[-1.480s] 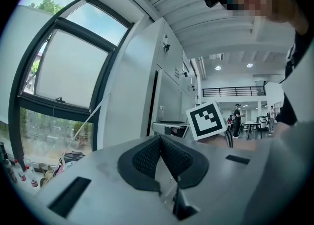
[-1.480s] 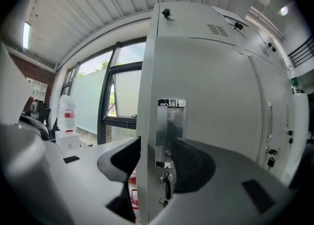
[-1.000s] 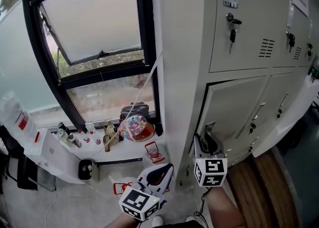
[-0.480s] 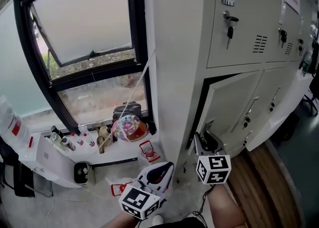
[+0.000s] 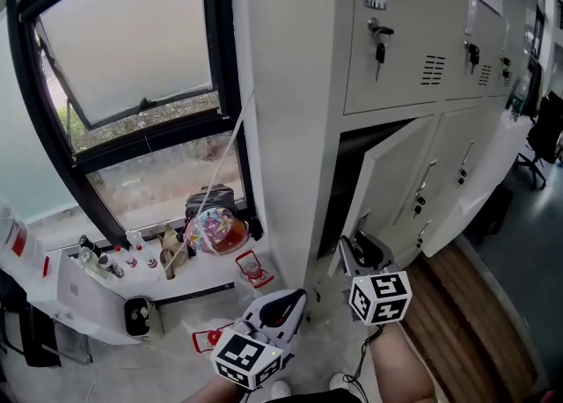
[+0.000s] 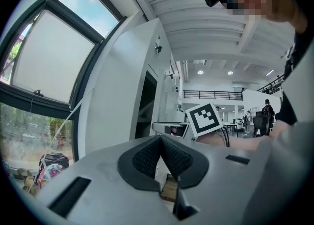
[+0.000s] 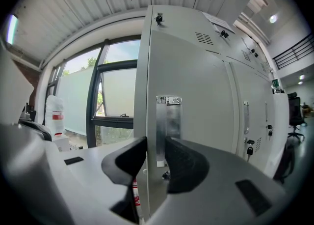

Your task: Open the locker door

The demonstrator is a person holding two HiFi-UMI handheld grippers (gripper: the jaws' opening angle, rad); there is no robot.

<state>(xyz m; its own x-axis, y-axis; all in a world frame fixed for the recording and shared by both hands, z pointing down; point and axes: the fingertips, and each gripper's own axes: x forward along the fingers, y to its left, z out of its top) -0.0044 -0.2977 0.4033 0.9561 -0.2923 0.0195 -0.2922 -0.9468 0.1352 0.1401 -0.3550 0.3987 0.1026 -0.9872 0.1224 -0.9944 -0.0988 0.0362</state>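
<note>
The lower-left locker door (image 5: 396, 172) of the pale grey locker bank stands partly open, with a dark gap (image 5: 339, 190) along its left edge. My right gripper (image 5: 361, 250) is at the door's lower free edge. In the right gripper view the thin door edge (image 7: 152, 86) and its metal handle plate (image 7: 168, 121) sit between the pads, and my right gripper (image 7: 156, 145) is shut on them; its jaws have just eased slightly, still holding the door. My left gripper (image 5: 295, 297) hangs low beside it, shut and empty, its pads meeting (image 6: 160, 138).
The upper locker has keys hanging in its lock (image 5: 378, 36). More closed locker doors (image 5: 466, 155) run to the right. A black-framed window (image 5: 141, 84) is at left, its sill (image 5: 202, 269) holding small bottles and a colourful bag (image 5: 215, 227). Wooden flooring (image 5: 457, 322) lies at lower right.
The locker door has swung further out and the dark gap at its left edge has widened. My right gripper moved with the door edge. The left gripper stayed put.
</note>
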